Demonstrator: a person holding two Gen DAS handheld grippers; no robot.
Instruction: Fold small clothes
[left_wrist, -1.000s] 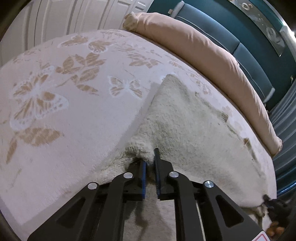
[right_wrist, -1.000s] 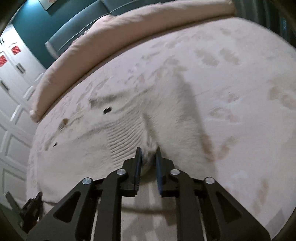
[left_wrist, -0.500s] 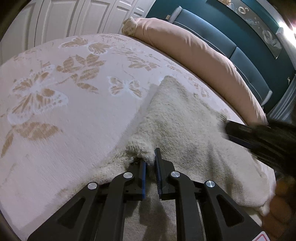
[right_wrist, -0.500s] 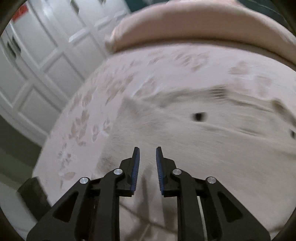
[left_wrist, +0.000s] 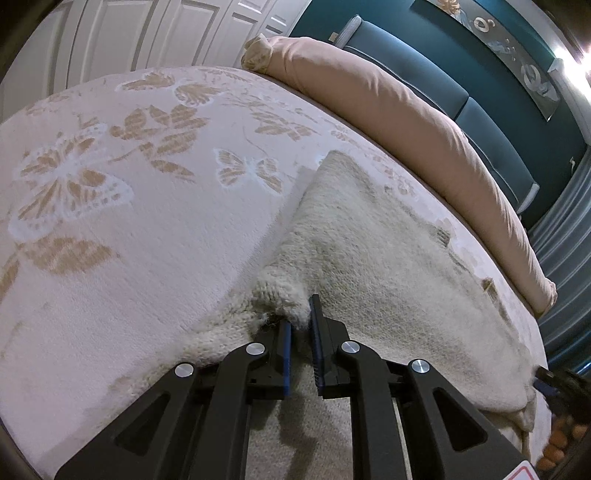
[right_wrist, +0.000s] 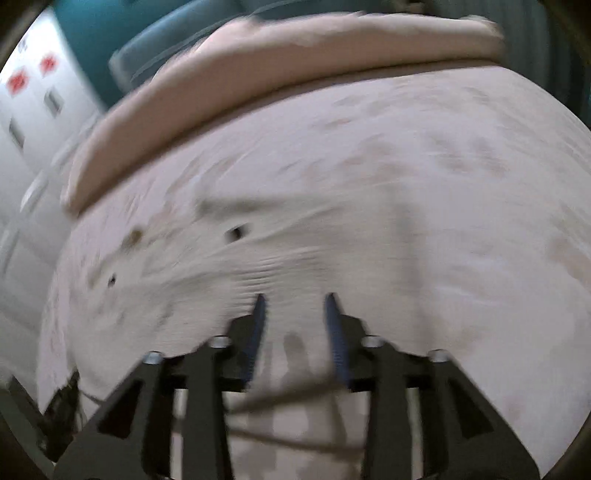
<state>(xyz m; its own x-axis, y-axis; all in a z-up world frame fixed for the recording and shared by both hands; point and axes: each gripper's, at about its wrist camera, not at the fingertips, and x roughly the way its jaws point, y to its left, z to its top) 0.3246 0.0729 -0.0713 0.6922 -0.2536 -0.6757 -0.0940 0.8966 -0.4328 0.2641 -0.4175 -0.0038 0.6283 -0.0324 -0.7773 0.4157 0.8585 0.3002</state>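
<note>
**Left fingers pinch the knit edge, right fingers wide and empty**

While the left gripper (left_wrist: 300, 325) holds its 2 fingers (left_wrist: 317, 332) narrow on a bunched edge of the cream knitted garment (left_wrist: 388, 258), the wool stands up as a small lump just in front of the blue pads. From this pinch the garment runs away flat over the bed (left_wrist: 129, 240), whose cover has a pattern of butterflies and leaves. At the far side of the bed lies a long peach bolster (left_wrist: 406, 122), and behind it a teal headboard (left_wrist: 461, 99).

The right gripper (right_wrist: 295, 306) has its fingers (right_wrist: 334, 332) wide apart with nothing between them. It hovers low over the ribbed part of the same garment, near 2 dark buttons (right_wrist: 235, 232). This view is blurred by motion, so I cannot tell if the tips touch the cloth.

My judgement is that a fold is in preparation and the right side needs a new grip. Several things could go wrong:

- The left pinch holds only a small lump of loose knit, so a quick pull could let it slip out.
- If the right fingers close too deep, they may catch the plush bed cover together with the garment.
- A pull from 1 side only would stretch the knit and make the fold crooked.
</note>
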